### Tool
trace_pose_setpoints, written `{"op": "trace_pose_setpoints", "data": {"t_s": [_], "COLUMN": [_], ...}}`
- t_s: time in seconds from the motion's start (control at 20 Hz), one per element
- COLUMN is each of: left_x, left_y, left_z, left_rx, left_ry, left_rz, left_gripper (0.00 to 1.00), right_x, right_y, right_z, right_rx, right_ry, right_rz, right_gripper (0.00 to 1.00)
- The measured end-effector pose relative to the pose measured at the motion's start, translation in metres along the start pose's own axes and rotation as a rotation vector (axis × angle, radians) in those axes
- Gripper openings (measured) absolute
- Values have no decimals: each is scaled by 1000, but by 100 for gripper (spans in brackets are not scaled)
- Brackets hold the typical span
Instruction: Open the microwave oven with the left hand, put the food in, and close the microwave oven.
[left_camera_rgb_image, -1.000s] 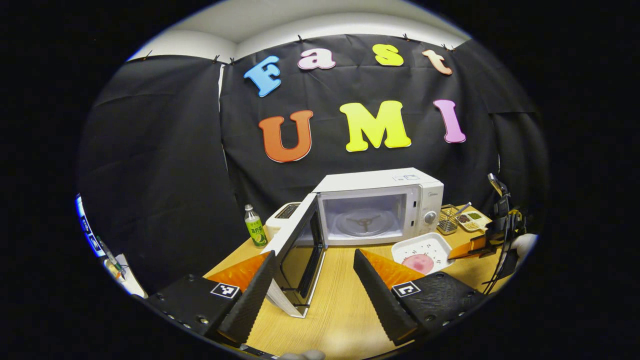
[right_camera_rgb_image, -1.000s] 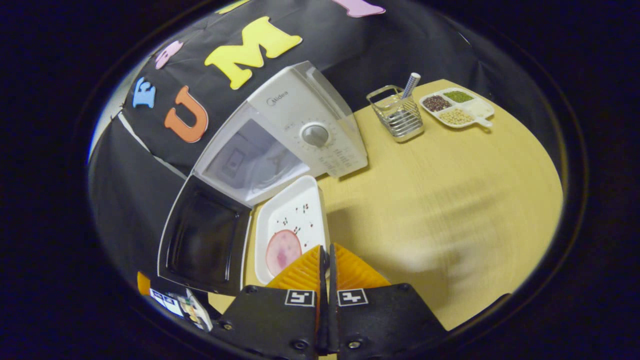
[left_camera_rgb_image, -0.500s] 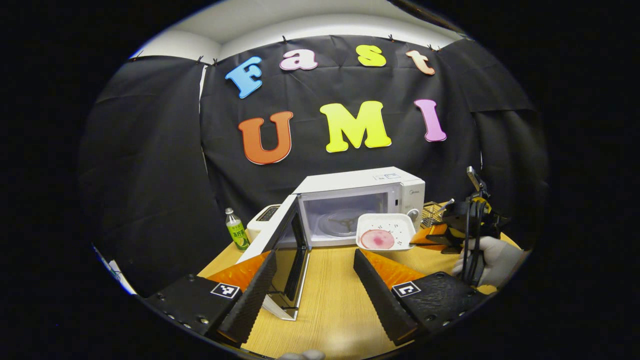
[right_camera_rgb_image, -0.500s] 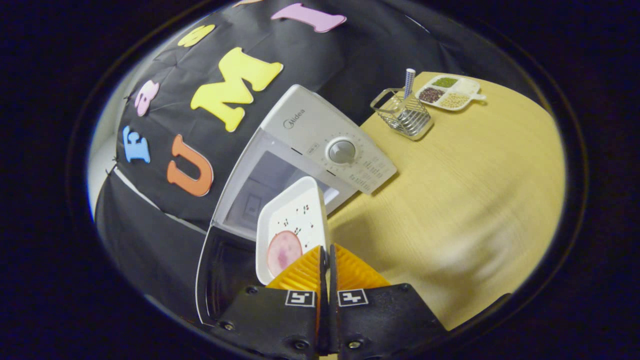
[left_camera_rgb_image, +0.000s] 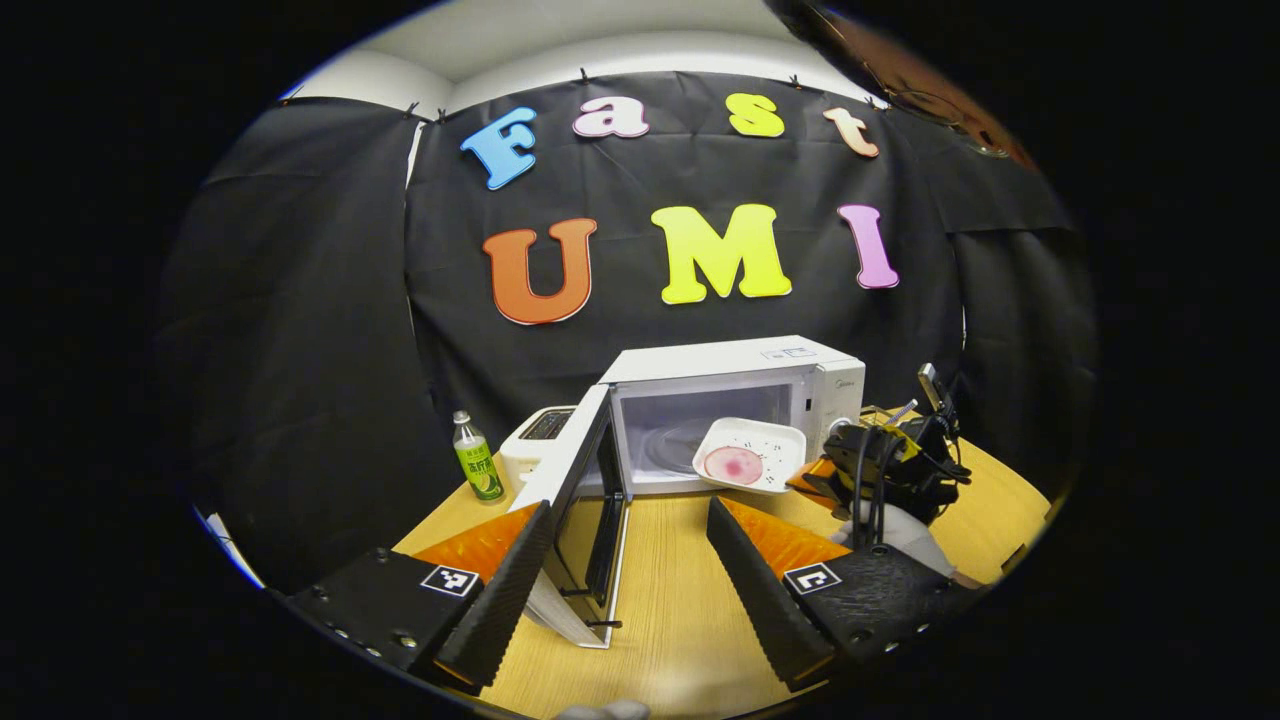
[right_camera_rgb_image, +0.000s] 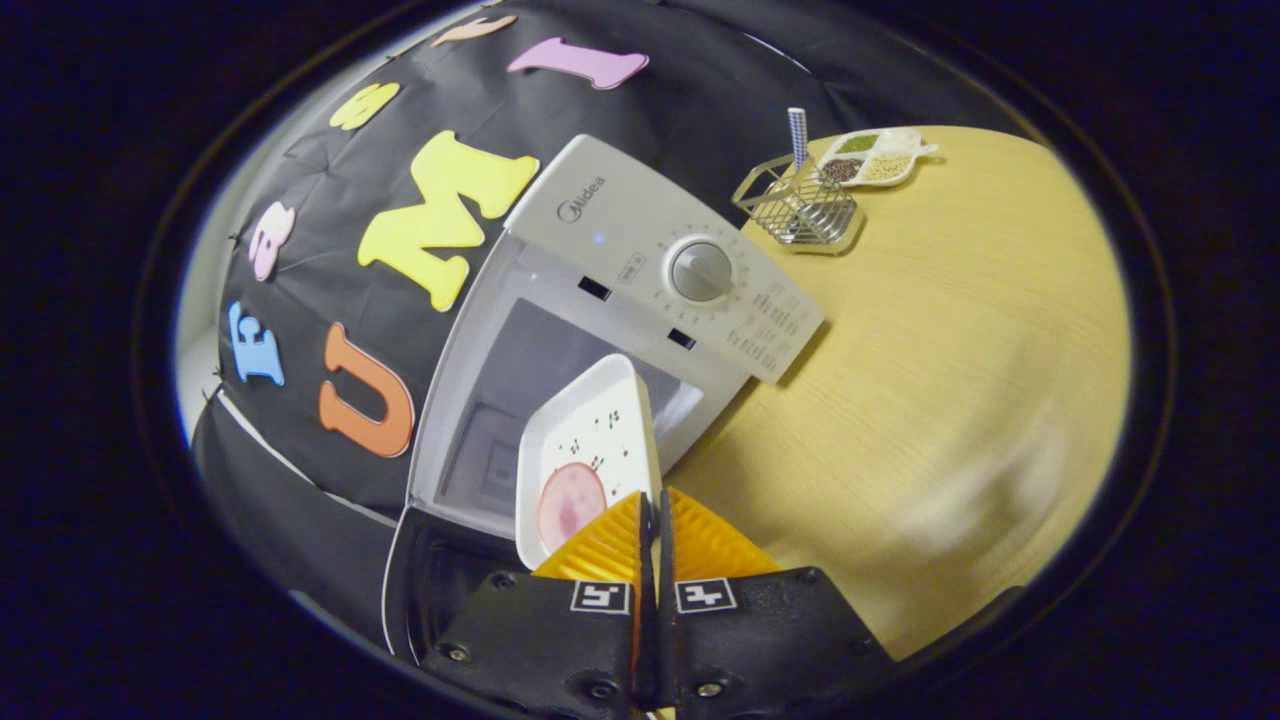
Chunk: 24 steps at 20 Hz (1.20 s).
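The white microwave (left_camera_rgb_image: 740, 375) (right_camera_rgb_image: 620, 225) stands at the back of the wooden table with its door (left_camera_rgb_image: 585, 480) swung wide to the left. A white plate (left_camera_rgb_image: 750, 455) (right_camera_rgb_image: 590, 440) carrying a pink slice of food (left_camera_rgb_image: 733, 464) (right_camera_rgb_image: 570, 502) hangs in the air at the mouth of the cavity. My right gripper (right_camera_rgb_image: 650, 500) (left_camera_rgb_image: 815, 475) is shut on the plate's near rim, held by a gloved hand (left_camera_rgb_image: 905, 525). My left gripper (left_camera_rgb_image: 625, 520) is open, low over the table in front of the door, with nothing between its fingers.
A green-labelled bottle (left_camera_rgb_image: 472, 457) and a white toaster (left_camera_rgb_image: 535, 440) stand left of the microwave. A wire basket (right_camera_rgb_image: 800, 205) and a divided dish of grains (right_camera_rgb_image: 875, 158) sit to its right on the table (right_camera_rgb_image: 950, 350).
The right gripper lifted the plate off the table and carried it up to the microwave opening. The left gripper stayed open and drew back slightly.
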<state>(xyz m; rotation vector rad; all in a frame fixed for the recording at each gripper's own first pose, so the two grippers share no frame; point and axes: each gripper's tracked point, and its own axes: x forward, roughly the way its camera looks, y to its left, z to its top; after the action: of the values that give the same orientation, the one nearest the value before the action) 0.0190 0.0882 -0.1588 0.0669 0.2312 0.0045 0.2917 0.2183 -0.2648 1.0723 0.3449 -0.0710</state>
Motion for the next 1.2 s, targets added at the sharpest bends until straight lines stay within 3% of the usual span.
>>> {"op": "trace_pose_setpoints", "data": {"t_s": [0.65, 0.75, 0.8, 0.85, 1.05, 1.15, 1.2], "left_x": [19, 23, 25, 25, 28, 27, 27], "left_y": [27, 30, 31, 33, 36, 40, 40], "left_z": [-7, -6, -7, -8, -8, -9, -9], "left_rx": [26, 26, 27, 26, 23, 20, 19], "left_ry": [6, 4, 3, 1, 3, 4, 6], "left_rz": [1, 7, 9, 14, 23, 29, 32], "left_gripper": [95, 95, 95, 95, 95, 95, 95], "right_x": [107, 122, 129, 133, 142, 140, 134], "right_y": [26, 25, 25, 25, 28, 33, 34], "right_z": [3, 5, 5, 5, 4, 4, 6], "right_rx": [77, 68, 52, 40, -6, -30, -59], "right_ry": [-117, -131, -135, -141, -149, -138, -144], "right_rz": [-75, -100, -111, -121, -114, -90, -90], "right_gripper": [4, 4, 12, 4, 6, 17, 43]}}
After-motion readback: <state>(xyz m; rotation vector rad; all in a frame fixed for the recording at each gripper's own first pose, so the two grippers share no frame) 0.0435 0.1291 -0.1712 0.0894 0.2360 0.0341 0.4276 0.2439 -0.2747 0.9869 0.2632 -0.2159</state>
